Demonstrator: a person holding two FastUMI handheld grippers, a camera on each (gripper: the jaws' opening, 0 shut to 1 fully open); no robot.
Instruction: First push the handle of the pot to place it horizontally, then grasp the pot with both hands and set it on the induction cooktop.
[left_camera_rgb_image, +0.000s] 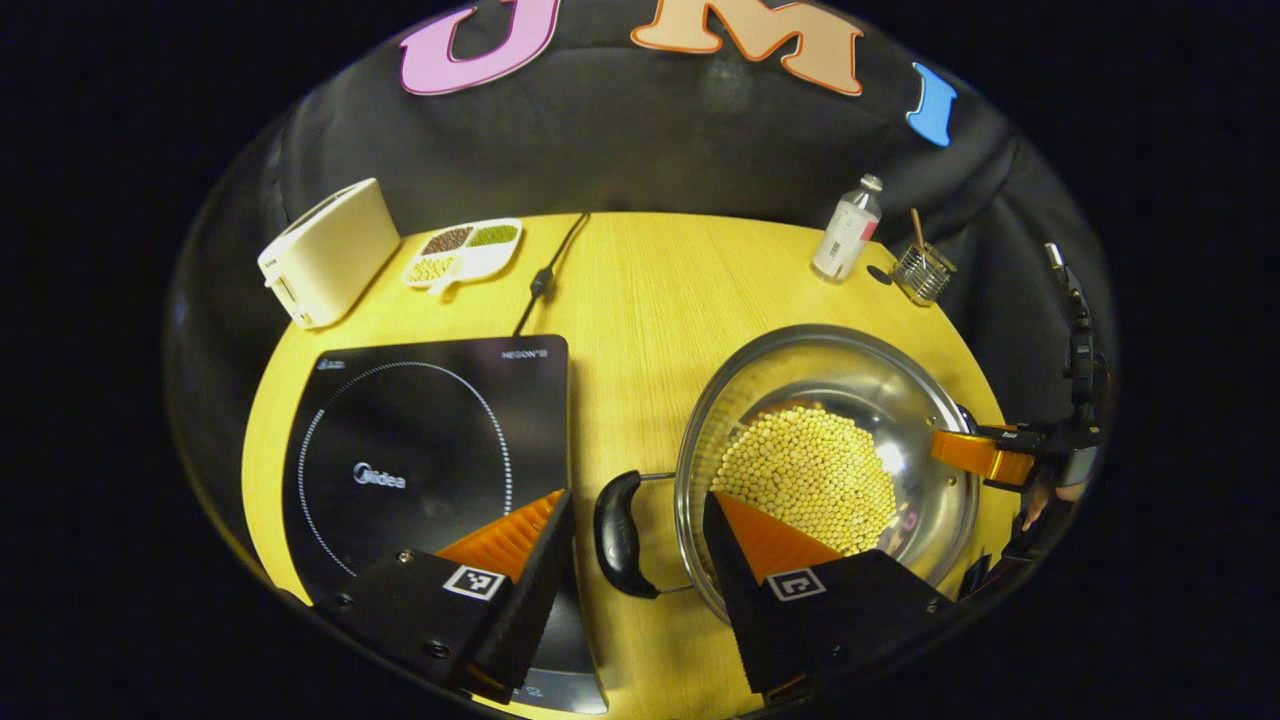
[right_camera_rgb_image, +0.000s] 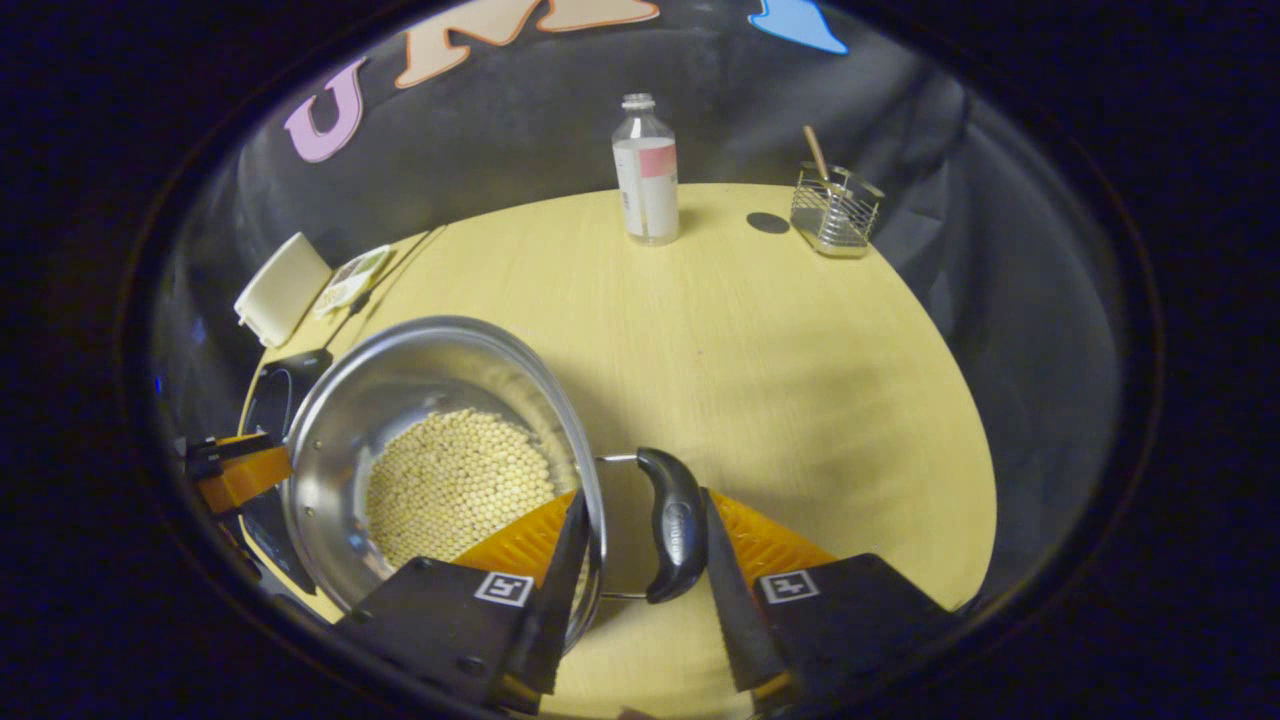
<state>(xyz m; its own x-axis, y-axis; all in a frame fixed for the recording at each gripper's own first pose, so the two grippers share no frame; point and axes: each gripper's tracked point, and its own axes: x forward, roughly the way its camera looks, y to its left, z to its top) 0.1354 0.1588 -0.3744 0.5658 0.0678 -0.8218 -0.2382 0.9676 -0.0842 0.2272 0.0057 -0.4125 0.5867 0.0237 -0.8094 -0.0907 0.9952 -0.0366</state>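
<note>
The pot (left_camera_rgb_image: 830, 470) full of beans (left_camera_rgb_image: 808, 478) sits on the tabletop (left_camera_rgb_image: 650, 300) beside the cooktop (left_camera_rgb_image: 420, 450). The left tool (left_camera_rgb_image: 635, 535) is spread wide around one black pot handle (left_camera_rgb_image: 618, 535). The right tool (right_camera_rgb_image: 640, 560) is spread around the other handle (right_camera_rgb_image: 675, 520), not squeezing it.
</note>
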